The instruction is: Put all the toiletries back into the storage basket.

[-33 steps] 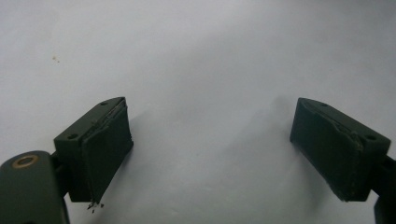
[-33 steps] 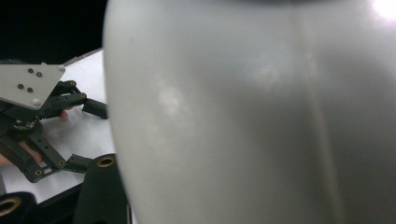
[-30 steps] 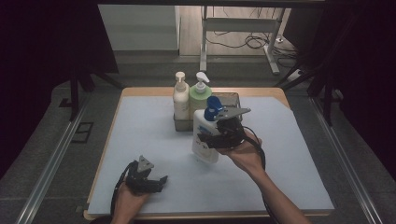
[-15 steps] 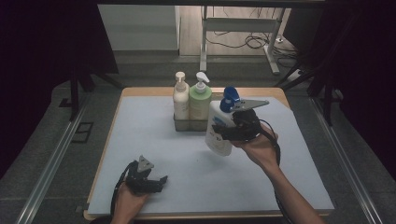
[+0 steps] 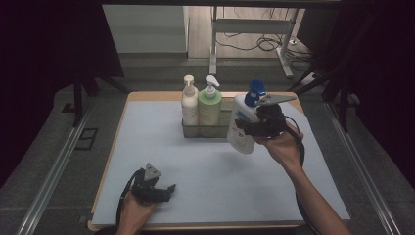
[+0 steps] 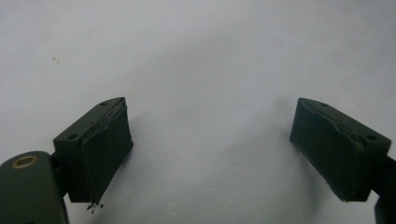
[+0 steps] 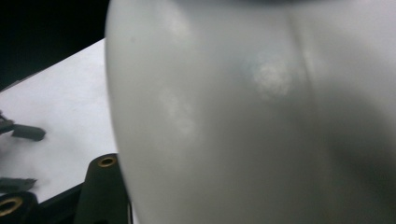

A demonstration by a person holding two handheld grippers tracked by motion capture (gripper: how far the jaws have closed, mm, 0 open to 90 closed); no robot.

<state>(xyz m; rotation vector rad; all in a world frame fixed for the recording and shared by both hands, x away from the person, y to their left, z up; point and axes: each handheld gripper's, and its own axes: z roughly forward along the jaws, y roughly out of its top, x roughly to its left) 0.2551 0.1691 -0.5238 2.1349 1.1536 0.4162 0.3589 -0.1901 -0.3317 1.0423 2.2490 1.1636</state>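
Note:
A white pump bottle with a blue top [image 5: 241,125] hangs in the air, tilted, just right of a dark rack [image 5: 222,131]. My right gripper [image 5: 248,127] is shut on its body, and the bottle's pale side [image 7: 261,116] looms close in the right gripper view. In the rack stand a cream pump bottle [image 5: 189,105] and a green pump bottle [image 5: 210,107], both upright. My left gripper [image 5: 167,192] rests low on the mat near the front left, jaws wide apart with nothing between them; its pads [image 6: 105,149] hover over bare white mat.
A pale blue-white mat [image 5: 161,147] covers the wooden table [image 5: 147,96]. Metal rails [image 5: 54,171] run along both sides of the table. A desk frame and cables [image 5: 254,39] stand on the floor beyond the far edge.
My right gripper has carried the white bottle up and to the right, from in front of the rack to beside its right end. The left gripper has stayed put.

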